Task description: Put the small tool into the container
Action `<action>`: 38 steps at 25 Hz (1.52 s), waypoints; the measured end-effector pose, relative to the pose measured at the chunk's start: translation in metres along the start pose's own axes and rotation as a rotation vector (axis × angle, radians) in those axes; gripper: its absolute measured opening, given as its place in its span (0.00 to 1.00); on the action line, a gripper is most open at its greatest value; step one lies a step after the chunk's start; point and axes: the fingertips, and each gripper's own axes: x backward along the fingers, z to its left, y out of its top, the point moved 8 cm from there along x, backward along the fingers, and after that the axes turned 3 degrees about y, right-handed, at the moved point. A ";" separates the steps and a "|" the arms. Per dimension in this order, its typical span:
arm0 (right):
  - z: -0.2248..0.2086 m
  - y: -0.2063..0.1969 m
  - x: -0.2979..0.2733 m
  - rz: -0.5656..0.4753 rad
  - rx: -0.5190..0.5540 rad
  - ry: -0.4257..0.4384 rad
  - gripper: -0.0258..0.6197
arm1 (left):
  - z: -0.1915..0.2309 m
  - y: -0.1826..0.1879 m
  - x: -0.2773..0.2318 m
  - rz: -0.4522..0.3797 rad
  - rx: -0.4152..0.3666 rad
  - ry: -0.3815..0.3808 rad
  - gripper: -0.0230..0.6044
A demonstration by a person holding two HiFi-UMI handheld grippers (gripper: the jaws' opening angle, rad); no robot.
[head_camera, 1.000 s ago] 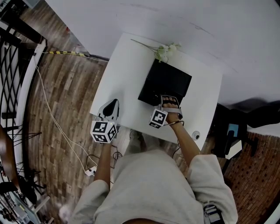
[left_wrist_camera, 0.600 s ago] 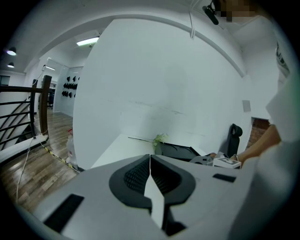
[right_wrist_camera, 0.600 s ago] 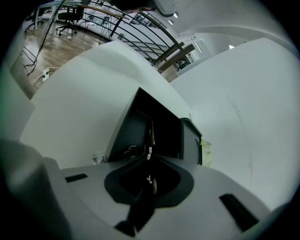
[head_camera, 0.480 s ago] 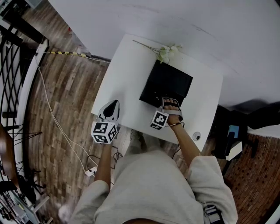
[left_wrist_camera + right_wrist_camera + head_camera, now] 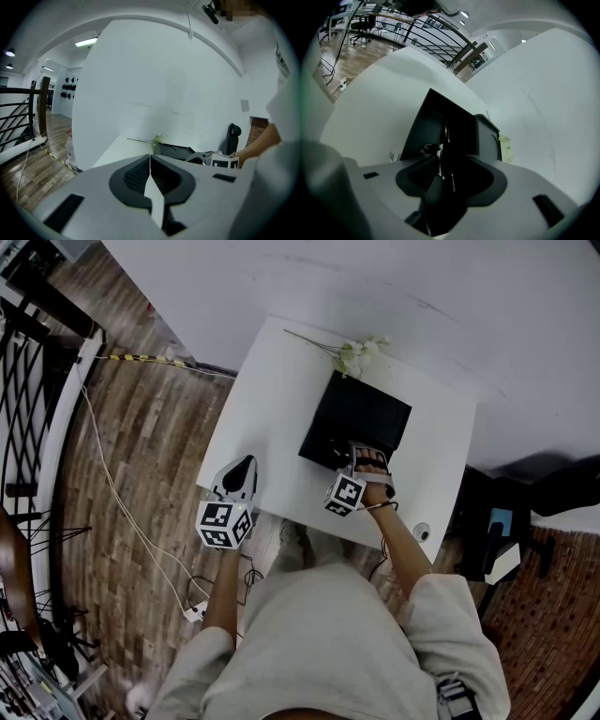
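Note:
The black open container [image 5: 361, 418] stands on the white table [image 5: 272, 399]. My right gripper [image 5: 367, 457] hangs over its near edge and points down into it. In the right gripper view the jaws have just been opening, and the right gripper [image 5: 443, 161] is open. A thin metal small tool [image 5: 442, 149] shows in the dark gap between the jaws, over the container [image 5: 424, 129]; I cannot tell whether it touches a pad. My left gripper [image 5: 239, 472] rests at the table's front left edge. It is shut and empty, its jaws meeting in the left gripper view [image 5: 150, 159].
A pale flower sprig [image 5: 352, 352] lies just behind the container. A small round object [image 5: 420, 531] sits near the table's front right corner. A white cable [image 5: 112, 493] runs over the wood floor at left, beside a black railing [image 5: 28, 381]. A white wall stands behind the table.
Neither hand has visibly moved: the right gripper stays at the container's near edge and the left one at the table's front left edge.

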 end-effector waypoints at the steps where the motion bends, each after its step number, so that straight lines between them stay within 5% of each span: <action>1: 0.000 -0.002 0.001 0.000 0.001 -0.002 0.33 | 0.000 0.000 0.000 -0.001 -0.001 -0.003 0.05; 20: 0.005 -0.022 0.046 -0.021 -0.091 -0.065 0.27 | -0.013 0.004 0.001 -0.014 -0.011 -0.055 0.05; 38: 0.011 -0.037 0.084 -0.117 -0.443 -0.057 0.06 | -0.030 0.007 -0.001 -0.015 -0.058 -0.097 0.05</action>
